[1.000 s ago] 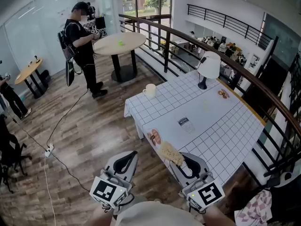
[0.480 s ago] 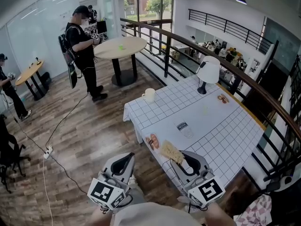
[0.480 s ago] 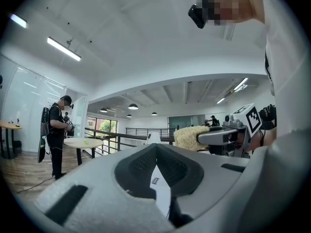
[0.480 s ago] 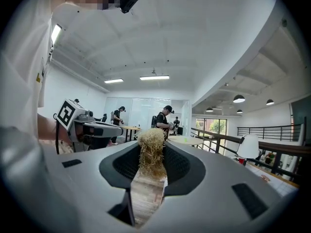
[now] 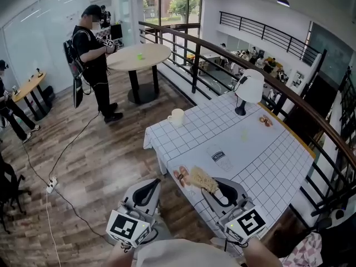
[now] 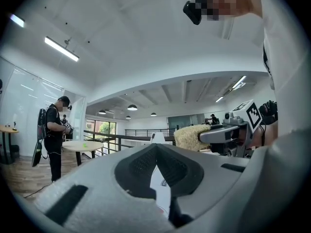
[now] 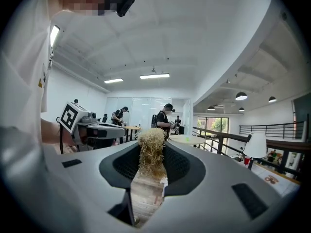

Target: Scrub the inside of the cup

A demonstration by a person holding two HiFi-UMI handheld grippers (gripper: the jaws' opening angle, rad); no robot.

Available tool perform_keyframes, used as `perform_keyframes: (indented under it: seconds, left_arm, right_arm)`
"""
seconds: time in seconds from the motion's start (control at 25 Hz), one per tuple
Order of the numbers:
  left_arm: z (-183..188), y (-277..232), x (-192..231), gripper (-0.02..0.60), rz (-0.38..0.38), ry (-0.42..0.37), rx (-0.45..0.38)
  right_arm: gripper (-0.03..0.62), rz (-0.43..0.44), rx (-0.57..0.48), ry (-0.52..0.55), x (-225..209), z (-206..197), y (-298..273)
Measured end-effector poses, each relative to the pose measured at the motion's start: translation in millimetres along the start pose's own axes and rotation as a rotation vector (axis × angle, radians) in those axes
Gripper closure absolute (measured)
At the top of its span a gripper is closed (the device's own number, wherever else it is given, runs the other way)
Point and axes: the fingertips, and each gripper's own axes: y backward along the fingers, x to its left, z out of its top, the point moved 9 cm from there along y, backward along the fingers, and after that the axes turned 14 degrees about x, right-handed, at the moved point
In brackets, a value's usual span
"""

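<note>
Right tongs (image 5: 208, 182) with scrubber (image 5: 201, 178) nearer cup (image 5: 176, 116)

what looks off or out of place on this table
Nothing spilled or broken. The white cup stands upright at the far corner of the table, close to its edge, and a small dish sits right at the near edge. The right gripper holds the scrubber away from that cup.

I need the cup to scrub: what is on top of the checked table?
A white mug at the far corner, a lamp, apparently a clear labelled cup mid-table, food at the near edge. The scrubber in the right tongs hides part of that edge.
</note>
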Motion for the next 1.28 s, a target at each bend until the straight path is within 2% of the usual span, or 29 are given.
perform_keyframes:
  seconds: [0.16,0.36,0.76,1.0,1.12,1.28]
  left_arm:
    - [-4,-24,34,0.568,-0.033,0.000,0.016]
    - [-2,-60,82,0.568,-0.111,-0.018,0.040]
    - [9,-135,207,0.568,-0.236,-0.027,0.070]
    - [27,-177,287,0.569,-0.273,-0.032,0.075]
    - [39,-197,313,0.569,-0.310,-0.008,0.085]
    - [44,-219,337,0.568,-0.349,-0.016,0.081]
  right_arm:
    - [0.471,-0.033,0.024,-0.027,-17,1,-31]
    - [0.471,-0.079,0.077,0.015,-34,11,-83]
    - [0.471,-0.117,0.150,-0.051,-74,50,-207]
    - [0.471,-0.157,0.122,-0.121,-106,85,-275]
    - [0.471,-0.194,0.126,-0.139,-117,97,-298]
    - [0.471,-0.227,0.134,-0.150,-128,105,-319]
